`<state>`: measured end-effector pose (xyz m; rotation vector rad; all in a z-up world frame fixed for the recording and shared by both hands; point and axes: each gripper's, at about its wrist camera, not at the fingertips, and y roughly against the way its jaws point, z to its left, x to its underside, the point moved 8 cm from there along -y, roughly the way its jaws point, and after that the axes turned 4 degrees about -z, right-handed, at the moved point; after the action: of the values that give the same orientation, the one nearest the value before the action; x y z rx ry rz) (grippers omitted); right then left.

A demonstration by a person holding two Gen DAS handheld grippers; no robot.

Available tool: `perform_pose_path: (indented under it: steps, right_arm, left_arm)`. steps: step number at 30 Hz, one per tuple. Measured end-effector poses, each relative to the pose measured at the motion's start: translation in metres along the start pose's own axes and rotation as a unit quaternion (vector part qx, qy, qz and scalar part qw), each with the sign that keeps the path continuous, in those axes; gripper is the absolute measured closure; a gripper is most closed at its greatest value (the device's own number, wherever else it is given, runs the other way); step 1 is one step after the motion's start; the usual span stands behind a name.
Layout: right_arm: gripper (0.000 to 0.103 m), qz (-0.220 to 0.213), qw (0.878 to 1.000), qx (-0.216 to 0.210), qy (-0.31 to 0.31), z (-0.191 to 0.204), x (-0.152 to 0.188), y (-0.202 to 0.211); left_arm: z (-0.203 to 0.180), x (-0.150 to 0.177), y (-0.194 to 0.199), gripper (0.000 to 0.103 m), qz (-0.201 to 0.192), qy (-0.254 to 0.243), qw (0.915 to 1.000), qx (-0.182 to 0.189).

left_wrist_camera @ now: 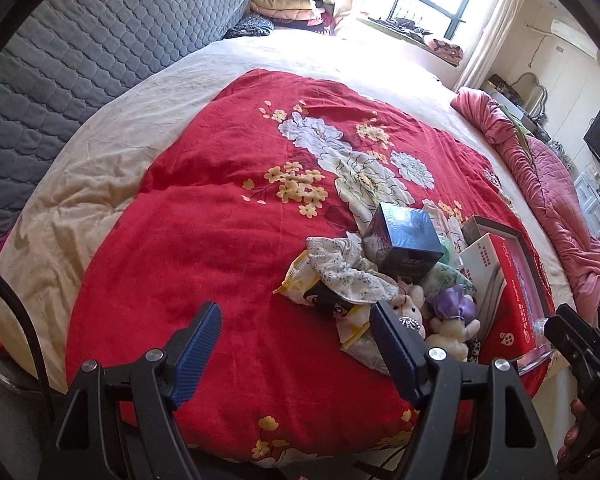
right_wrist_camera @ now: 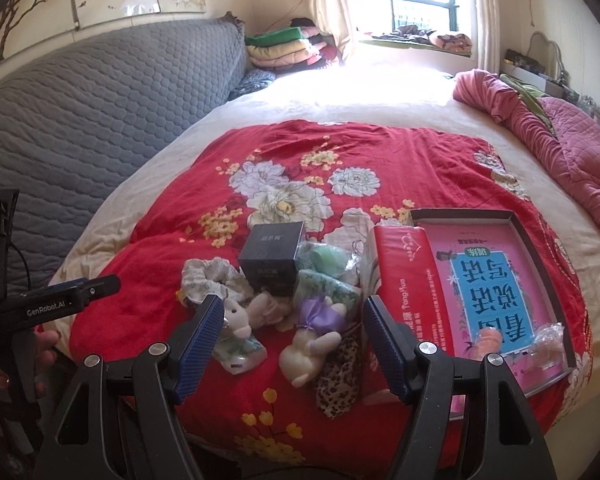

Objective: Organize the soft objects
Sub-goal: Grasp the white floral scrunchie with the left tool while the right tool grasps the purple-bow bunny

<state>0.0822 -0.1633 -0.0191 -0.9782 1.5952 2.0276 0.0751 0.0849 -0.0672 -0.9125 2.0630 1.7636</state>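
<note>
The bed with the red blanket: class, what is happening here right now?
A person holds a claw in each hand over a pile of small things on the red blanket. Both the left claw and the right claw are open and empty. The toy rabbit, dark box and red tray lie untouched.

Left gripper point(left_wrist_camera: 296, 348) and right gripper point(right_wrist_camera: 294, 338) both angled down over the bed's near edge, jaws wide, nothing between the pads. Person's hand point(right_wrist_camera: 44, 350) grips the left handle.

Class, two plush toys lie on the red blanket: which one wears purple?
The plush rabbit nearer the red box; the other plush toy has no purple.
</note>
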Motion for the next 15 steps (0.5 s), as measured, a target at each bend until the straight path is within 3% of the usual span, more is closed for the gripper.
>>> perform_pose_path:
  steps: [15]
  right_arm:
    - [0.030,0.062,0.997,0.015,0.044,0.012,0.049,-0.055]
  left_arm:
    - [-0.022,0.001,-0.060,0.027,0.027,-0.015,0.9994,0.013]
